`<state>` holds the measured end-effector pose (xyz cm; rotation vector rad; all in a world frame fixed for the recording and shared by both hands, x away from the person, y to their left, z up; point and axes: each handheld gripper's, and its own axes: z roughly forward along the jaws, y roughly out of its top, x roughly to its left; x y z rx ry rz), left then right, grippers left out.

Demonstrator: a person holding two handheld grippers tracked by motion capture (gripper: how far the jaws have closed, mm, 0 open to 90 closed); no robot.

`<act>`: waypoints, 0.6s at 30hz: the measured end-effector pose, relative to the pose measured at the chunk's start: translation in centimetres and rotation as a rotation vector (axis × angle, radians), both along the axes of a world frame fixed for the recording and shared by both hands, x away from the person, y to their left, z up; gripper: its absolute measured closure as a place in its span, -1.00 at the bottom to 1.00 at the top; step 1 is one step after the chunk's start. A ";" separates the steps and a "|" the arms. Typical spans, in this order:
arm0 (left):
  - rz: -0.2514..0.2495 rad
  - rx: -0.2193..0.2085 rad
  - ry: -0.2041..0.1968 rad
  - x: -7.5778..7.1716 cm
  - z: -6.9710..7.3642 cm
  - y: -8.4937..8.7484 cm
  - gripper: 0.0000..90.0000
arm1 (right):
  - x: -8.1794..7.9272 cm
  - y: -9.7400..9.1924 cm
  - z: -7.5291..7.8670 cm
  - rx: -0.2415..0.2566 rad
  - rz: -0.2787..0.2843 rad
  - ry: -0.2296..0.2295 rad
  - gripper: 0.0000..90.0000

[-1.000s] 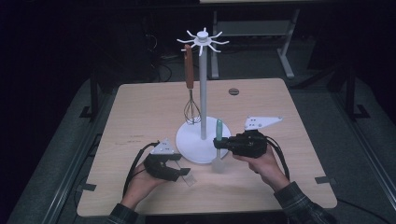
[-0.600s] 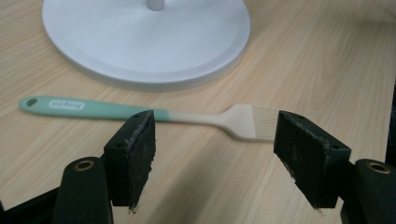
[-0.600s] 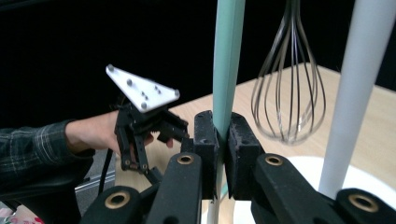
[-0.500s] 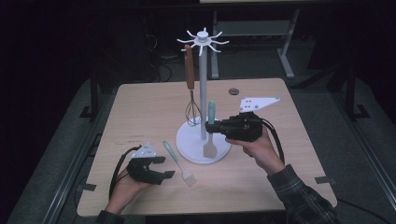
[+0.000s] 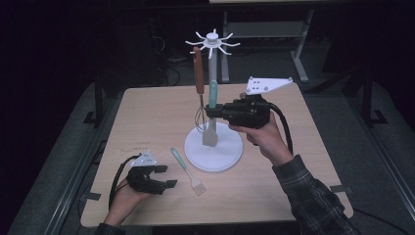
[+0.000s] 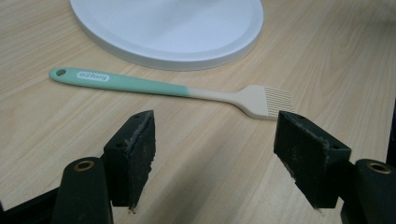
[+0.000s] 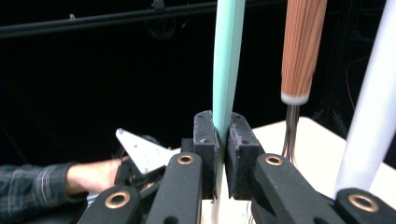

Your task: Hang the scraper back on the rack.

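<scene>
Resting low near the table's seven o'clock corner, the left gripper has its jaws spread wide and empty, and the mint-handled silicone basting brush lies flat just beyond them, near the round white base at its two o'clock. Further right, the wooden-handled wire whisk hangs from the white spoked utensil rack. Beside the pole, the right gripper pinches a mint-handled cream spatula upright. I'd judge it should rise straight, so the handle's tip meets a free spoke without nudging the whisk.
</scene>
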<state>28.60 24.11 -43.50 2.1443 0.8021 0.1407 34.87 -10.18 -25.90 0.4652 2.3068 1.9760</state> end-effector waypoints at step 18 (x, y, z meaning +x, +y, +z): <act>0.004 -0.017 0.017 -0.1 0.0 0.0 -0.35 | 1.9 1.0 3.6 0.073 -0.010 -0.037 0.87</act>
